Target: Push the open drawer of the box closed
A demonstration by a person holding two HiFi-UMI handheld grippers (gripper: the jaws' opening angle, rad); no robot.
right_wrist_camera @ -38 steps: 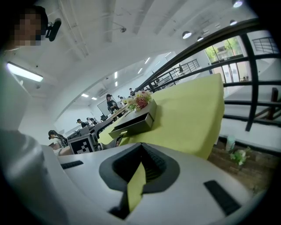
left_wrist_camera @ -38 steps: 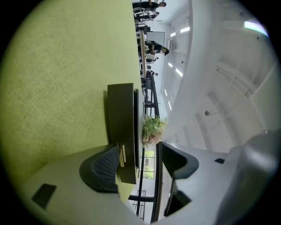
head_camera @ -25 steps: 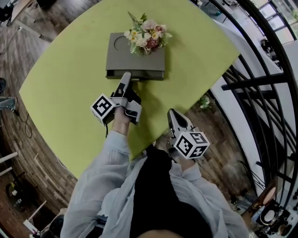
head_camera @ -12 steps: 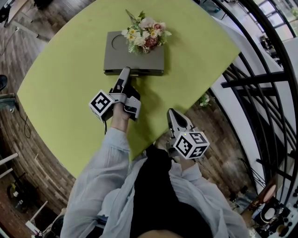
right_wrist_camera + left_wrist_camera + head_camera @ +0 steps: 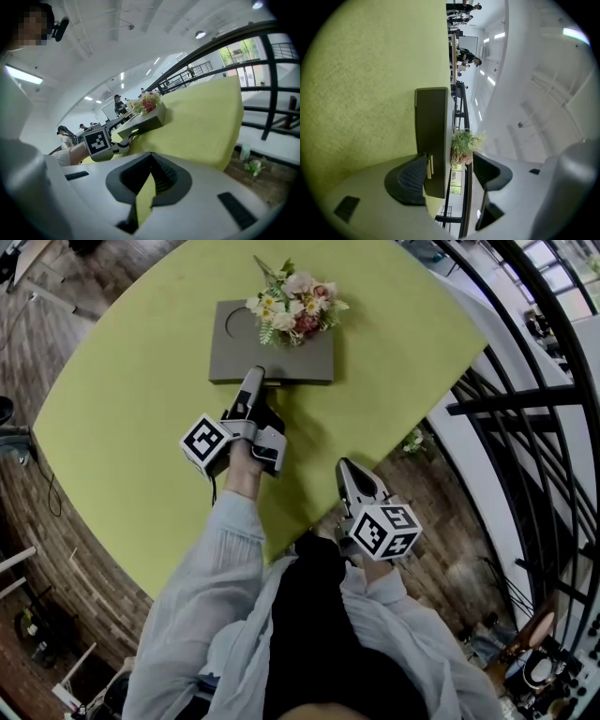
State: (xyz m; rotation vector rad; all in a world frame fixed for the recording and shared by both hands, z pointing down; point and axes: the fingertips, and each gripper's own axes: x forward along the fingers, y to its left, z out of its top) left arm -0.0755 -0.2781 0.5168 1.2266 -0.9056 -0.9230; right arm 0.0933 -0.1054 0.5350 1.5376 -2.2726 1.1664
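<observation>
1. The right gripper (image 5: pixel 347 468) (nearest the body) hung off the table's near edge, by the person's waist. Its jaws were pressed together with nothing between them, and it took no part in the work.
2. The left arm, in a pale grey sleeve (image 5: pixel 211 563), was stretched forward over the lime-green round table (image 5: pixel 141 409). It carried the left gripper (image 5: pixel 253 379) level and rolled onto its side, pointing straight at the box.
3. The left gripper's jaws stood apart and gripped nothing. One ribbed pad (image 5: pixel 410 177) lay against the drawer front (image 5: pixel 436 180), right at its small brass handle (image 5: pixel 430 166).
4. The flat dark grey box (image 5: pixel 281 357) sat towards the far side of the table. From above, its drawer looked flush with the front, or very nearly so.
5. The push therefore seemed to be at its end. The next move probably called for a last short press to seat the drawer, then drawing the gripper straight back.
6. A bunch of pink and cream artificial flowers (image 5: pixel 295 310) rested on the far part of the box's lid.
</observation>
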